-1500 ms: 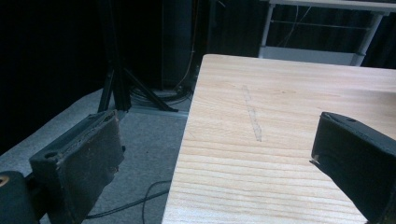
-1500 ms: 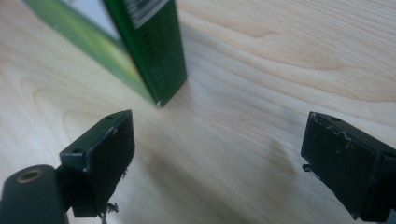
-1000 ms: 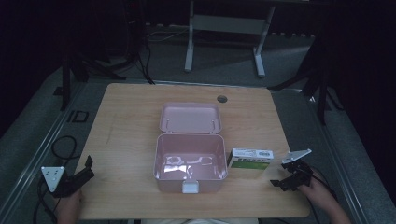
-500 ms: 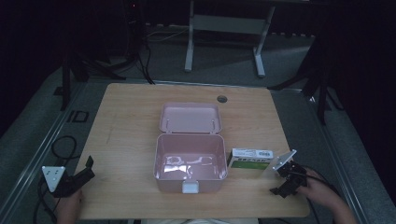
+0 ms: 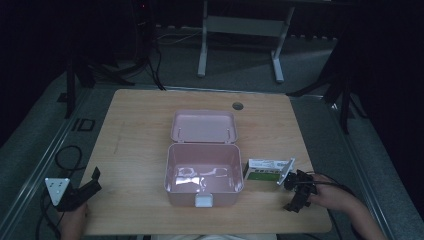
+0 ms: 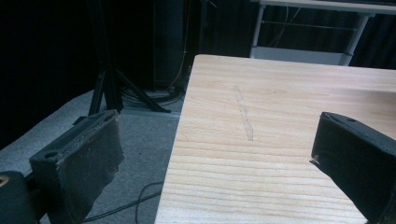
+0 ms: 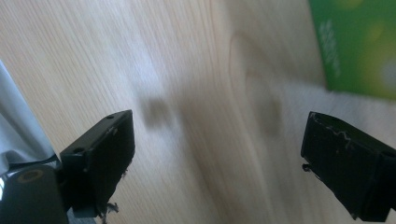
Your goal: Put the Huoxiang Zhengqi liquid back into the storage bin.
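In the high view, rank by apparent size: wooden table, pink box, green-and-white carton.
1. Light wooden table, largest.
2. Open pink plastic box with its raised lid.
3. Small green-and-white carton, smallest.

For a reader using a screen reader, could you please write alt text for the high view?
An open pink box sits mid-table, lid back, with a small green and white carton beside it. The right gripper hovers open near the carton; the left gripper rests open at the table's near left edge.
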Motion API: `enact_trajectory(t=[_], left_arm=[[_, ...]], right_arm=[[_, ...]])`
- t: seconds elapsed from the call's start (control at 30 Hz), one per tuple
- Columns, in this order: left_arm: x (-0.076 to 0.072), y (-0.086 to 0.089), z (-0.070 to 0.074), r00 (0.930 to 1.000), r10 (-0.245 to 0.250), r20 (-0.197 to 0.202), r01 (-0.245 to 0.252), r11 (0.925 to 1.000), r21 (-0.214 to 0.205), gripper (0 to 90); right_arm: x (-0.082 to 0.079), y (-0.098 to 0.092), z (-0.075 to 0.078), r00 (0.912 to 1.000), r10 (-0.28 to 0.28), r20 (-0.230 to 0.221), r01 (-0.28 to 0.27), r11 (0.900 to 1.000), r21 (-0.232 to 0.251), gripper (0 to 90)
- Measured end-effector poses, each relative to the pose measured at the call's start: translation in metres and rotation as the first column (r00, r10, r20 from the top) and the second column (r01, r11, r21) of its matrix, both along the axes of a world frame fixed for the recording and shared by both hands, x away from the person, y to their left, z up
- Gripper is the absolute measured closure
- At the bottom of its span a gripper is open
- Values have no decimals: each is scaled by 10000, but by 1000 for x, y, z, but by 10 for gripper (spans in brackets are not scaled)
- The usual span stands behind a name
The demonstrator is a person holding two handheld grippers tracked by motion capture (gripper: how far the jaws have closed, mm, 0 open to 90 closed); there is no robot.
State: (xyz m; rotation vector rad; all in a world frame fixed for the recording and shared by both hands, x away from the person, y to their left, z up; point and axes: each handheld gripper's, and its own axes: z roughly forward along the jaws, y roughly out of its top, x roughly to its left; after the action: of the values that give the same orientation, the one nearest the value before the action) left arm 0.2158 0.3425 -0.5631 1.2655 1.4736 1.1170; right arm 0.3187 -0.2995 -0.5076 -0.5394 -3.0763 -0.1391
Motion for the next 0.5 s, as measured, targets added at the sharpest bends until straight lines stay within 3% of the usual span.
enact_trajectory(t=[0.17, 0.27, 0.4, 0.5], left_arm=[[0, 0, 0, 10000, -18, 3, 18, 10000, -18, 21], [0, 1, 0, 10000, -46, -26, 46, 10000, -47, 21], [0, 1, 0, 10000, -51, -29, 50, 10000, -43, 21], [0, 0, 0, 10000, -50, -32, 49, 10000, -40, 21]], right_arm=[[2, 12, 5, 9992, 338, -232, -340, 9994, -84, 94], [3, 18, 6, 9979, 483, -437, -501, 9979, -412, 95], [-1, 18, 3, 9928, 646, -1008, -704, 9960, -556, 95], [-3, 19, 3, 9920, 815, -969, -877, 9943, -608, 125]])
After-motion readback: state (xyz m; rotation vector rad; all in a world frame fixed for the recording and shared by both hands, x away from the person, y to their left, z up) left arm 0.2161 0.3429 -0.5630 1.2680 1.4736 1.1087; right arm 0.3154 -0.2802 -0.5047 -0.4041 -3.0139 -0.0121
